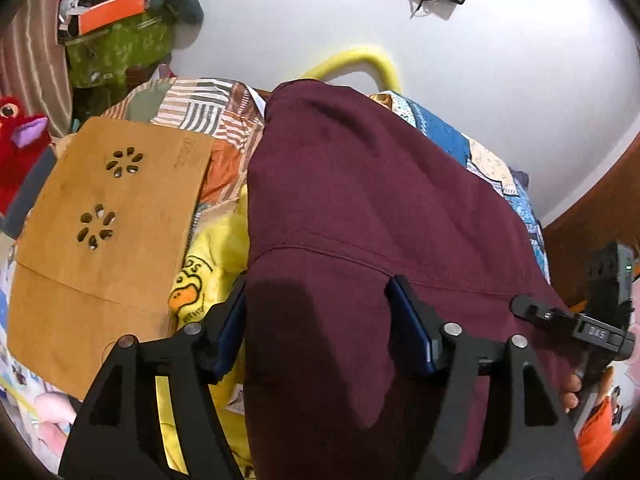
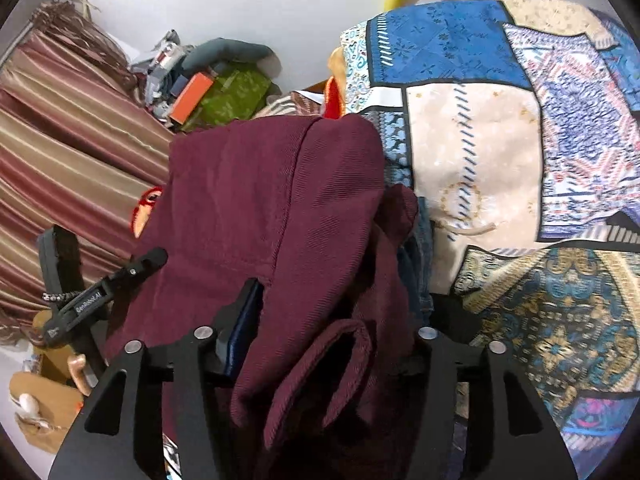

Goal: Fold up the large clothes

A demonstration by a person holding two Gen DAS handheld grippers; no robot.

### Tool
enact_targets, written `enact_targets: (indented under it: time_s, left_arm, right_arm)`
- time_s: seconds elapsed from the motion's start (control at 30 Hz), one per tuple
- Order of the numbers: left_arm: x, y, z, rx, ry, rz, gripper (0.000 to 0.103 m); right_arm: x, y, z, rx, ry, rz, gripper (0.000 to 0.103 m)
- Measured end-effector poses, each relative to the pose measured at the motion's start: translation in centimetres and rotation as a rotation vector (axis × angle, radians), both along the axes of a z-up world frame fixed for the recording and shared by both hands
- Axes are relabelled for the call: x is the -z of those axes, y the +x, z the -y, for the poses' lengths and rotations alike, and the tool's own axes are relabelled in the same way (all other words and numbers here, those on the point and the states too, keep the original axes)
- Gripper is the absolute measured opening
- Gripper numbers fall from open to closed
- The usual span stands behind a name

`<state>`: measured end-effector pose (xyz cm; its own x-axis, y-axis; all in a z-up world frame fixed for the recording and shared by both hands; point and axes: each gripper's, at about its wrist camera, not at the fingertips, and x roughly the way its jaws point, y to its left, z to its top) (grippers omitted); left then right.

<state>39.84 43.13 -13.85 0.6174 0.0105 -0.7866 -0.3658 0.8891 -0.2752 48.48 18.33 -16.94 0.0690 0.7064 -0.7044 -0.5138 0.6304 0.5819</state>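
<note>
Maroon garment (image 1: 360,208) draped over patchwork quilt (image 2: 480,128) on bed. Left claw (image 1: 316,320) jaws spread wide, maroon cloth bunched between pads; firm grip cannot tell. Right claw (image 2: 340,312) likewise wide, cloth folds between; right pad hidden. Wooden board (image 1: 104,232) left of garment, yellow duck cloth (image 1: 208,280) between them.

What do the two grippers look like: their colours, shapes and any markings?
Both are black. The left gripper has triangular cut-out arms with silver round bolts and dark blue pads on the fingers. The right gripper has the same build; only one blue pad shows. White lettering, too small to read, marks each gripper where it appears in the other's view.
</note>
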Motion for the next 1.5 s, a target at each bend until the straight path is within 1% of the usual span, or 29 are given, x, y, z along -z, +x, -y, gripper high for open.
enact_targets:
  time_s: [0.03, 0.07, 0.13, 0.17, 0.27, 0.33, 0.37, 0.47, 0.5, 0.6, 0.67, 0.7, 0.83, 0.93, 1.0, 1.03, 1.1, 1.2, 1.3, 1.4, 1.43, 1.47, 1.5]
  left_arm:
    - [-0.3, 0.0, 0.2, -0.007, 0.029, -0.011, 0.075]
    - [-0.4, -0.1, 0.5, -0.011, 0.056, -0.019, 0.075]
    - [-1.3, -0.6, 1.4, -0.013, 0.123, -0.036, 0.075]
    - [-1.7, -0.9, 1.8, -0.019, 0.152, -0.042, 0.075]
    - [-3.2, -2.4, 3.0, -0.016, 0.188, -0.041, 0.075]
    - [-4.5, -3.8, 4.0, -0.012, 0.203, -0.027, 0.075]
    - [-5.3, -4.6, 4.6, -0.012, 0.210, -0.014, 0.075]
    - [-7.6, -7.4, 6.3, -0.010, 0.212, 0.047, 0.075]
    - [-8.7, -8.8, 7.2, -0.007, 0.202, 0.080, 0.075]
    - [-11.6, -12.0, 9.3, -0.004, 0.180, 0.158, 0.075]
    - [-13.5, -13.9, 10.8, -0.002, 0.189, 0.205, 0.075]
    - [-14.7, -15.3, 11.9, 0.011, 0.197, 0.243, 0.075]
    - [-18.2, -19.8, 15.1, 0.027, 0.215, 0.361, 0.075]
    - [-20.4, -23.8, 18.1, 0.025, 0.269, 0.461, 0.075]
    - [-21.6, -26.5, 20.5, 0.016, 0.336, 0.521, 0.075]
    - [-21.8, -27.4, 21.4, 0.008, 0.366, 0.536, 0.075]
    - [-22.2, -30.0, 23.8, -0.023, 0.452, 0.583, 0.075]
    - [-21.8, -33.0, 26.7, -0.054, 0.529, 0.627, 0.075]
    - [-21.1, -35.1, 28.6, -0.084, 0.567, 0.659, 0.075]
    - [-20.3, -36.6, 29.9, -0.101, 0.568, 0.685, 0.076]
    - [-20.0, -37.1, 30.3, -0.113, 0.575, 0.692, 0.080]
    - [-19.7, -37.5, 30.7, -0.126, 0.580, 0.701, 0.083]
    - [-19.5, -37.8, 30.9, -0.136, 0.582, 0.707, 0.092]
  right_arm:
    - [-0.9, -0.9, 0.2, 0.004, -0.013, 0.008, 0.055]
    - [-1.5, -1.2, 0.7, 0.006, -0.031, 0.019, 0.055]
    - [-2.7, -1.7, 0.3, 0.013, -0.063, 0.037, 0.055]
    - [-3.4, -2.2, 0.8, 0.018, -0.087, 0.060, 0.055]
    - [-5.2, -3.1, 1.9, 0.025, -0.126, 0.118, 0.055]
    - [-6.3, -4.0, 2.9, 0.023, -0.122, 0.163, 0.055]
    - [-7.4, -4.9, 3.7, 0.022, -0.114, 0.191, 0.055]
    - [-9.9, -7.1, 5.5, 0.024, -0.090, 0.265, 0.055]
    - [-10.7, -7.9, 5.9, 0.023, -0.081, 0.290, 0.055]
    - [-13.6, -11.1, 7.6, 0.034, -0.029, 0.394, 0.055]
    - [-15.1, -13.1, 8.2, 0.035, 0.007, 0.451, 0.055]
    - [-15.6, -13.9, 8.3, 0.037, 0.018, 0.471, 0.055]
    - [-18.4, -18.3, 10.7, 0.057, 0.095, 0.580, 0.055]
    - [-20.0, -21.6, 12.5, 0.072, 0.171, 0.654, 0.055]
    - [-20.7, -23.6, 13.4, 0.084, 0.205, 0.707, 0.055]
    - [-21.0, -24.7, 13.9, 0.091, 0.219, 0.736, 0.055]
    - [-21.2, -26.5, 14.6, 0.100, 0.235, 0.782, 0.055]
    - [-21.0, -28.9, 15.5, 0.117, 0.248, 0.855, 0.055]
    - [-20.7, -30.9, 16.2, 0.128, 0.267, 0.894, 0.055]
    - [-20.1, -31.8, 16.6, 0.144, 0.269, 0.909, 0.056]
    - [-20.0, -32.2, 16.6, 0.149, 0.263, 0.926, 0.056]
    - [-19.9, -32.5, 16.7, 0.156, 0.254, 0.940, 0.059]
    - [-19.8, -32.8, 16.8, 0.163, 0.246, 0.953, 0.065]
